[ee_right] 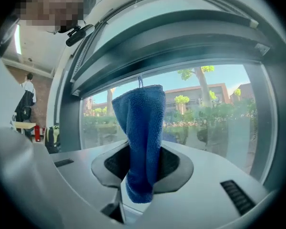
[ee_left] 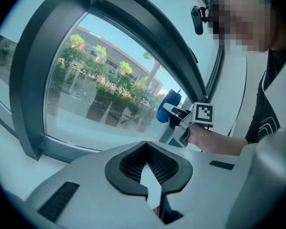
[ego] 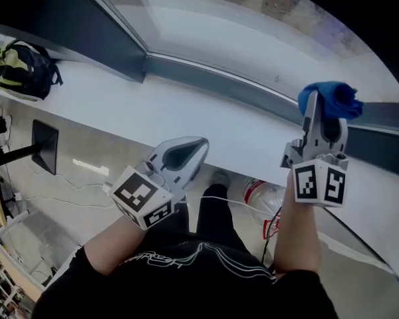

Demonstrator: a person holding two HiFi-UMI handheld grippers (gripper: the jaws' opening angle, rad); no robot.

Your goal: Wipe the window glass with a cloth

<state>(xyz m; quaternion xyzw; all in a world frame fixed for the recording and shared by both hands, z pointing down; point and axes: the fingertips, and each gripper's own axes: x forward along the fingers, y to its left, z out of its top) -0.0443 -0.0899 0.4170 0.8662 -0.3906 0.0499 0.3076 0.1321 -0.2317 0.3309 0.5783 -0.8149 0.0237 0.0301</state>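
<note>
— Right gripper [ee_right: 142, 168] first: we had its jaws clamped on the blue cloth [ee_right: 142, 128], which stood up from between them in a folded bunch.
— And the left gripper [ee_left: 148, 171]?
— We held it with its jaws together and nothing between them. It was lower than the right one and nearer our body, by the edge of the white sill [ego: 120, 108].
— Where was the cloth relative to the window glass [ego: 253, 38]?
— Raised in front of the lower part of the pane, just above the dark frame [ego: 206, 74]. We could not tell whether it touched the glass.
— What else did we see?
— A black and yellow backpack [ego: 20, 68] lay at the far left end of the sill, well apart from both grippers. A clear bottle [ego: 259, 195] showed on the floor below the sill.
</note>
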